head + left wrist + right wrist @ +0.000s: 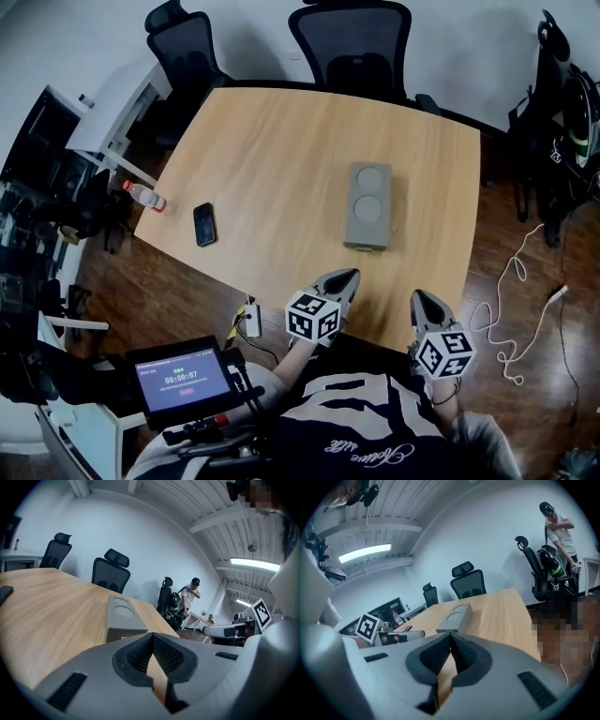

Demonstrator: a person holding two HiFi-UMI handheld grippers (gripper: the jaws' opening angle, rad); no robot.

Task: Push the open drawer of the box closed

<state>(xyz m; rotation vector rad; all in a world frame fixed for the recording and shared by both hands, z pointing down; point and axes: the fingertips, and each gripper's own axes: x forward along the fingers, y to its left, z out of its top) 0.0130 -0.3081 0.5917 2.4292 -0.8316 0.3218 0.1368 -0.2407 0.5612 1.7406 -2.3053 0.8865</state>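
Note:
A grey box (pixel 367 204) with two round recesses in its top lies on the wooden table (pixel 272 159), right of the middle. Its near end (pixel 366 246) faces me, and the drawer front there seems to jut out slightly. My left gripper (pixel 349 275) hovers at the table's near edge, a short way in front of the box, jaws shut with nothing between them. My right gripper (pixel 418 296) is further right and nearer me, also shut and empty. The left gripper view shows the box (pixel 123 618) just beyond the closed jaws (pixel 152 638). In the right gripper view the box (pixel 454 617) lies ahead of the closed jaws (pixel 450 637).
A black phone (pixel 204 223) and a plastic bottle (pixel 143 195) lie at the table's left edge. Two office chairs (pixel 356 47) stand at the far side. A timer tablet (pixel 183 380) is by my left knee. A white cable (pixel 511 309) trails on the floor at the right.

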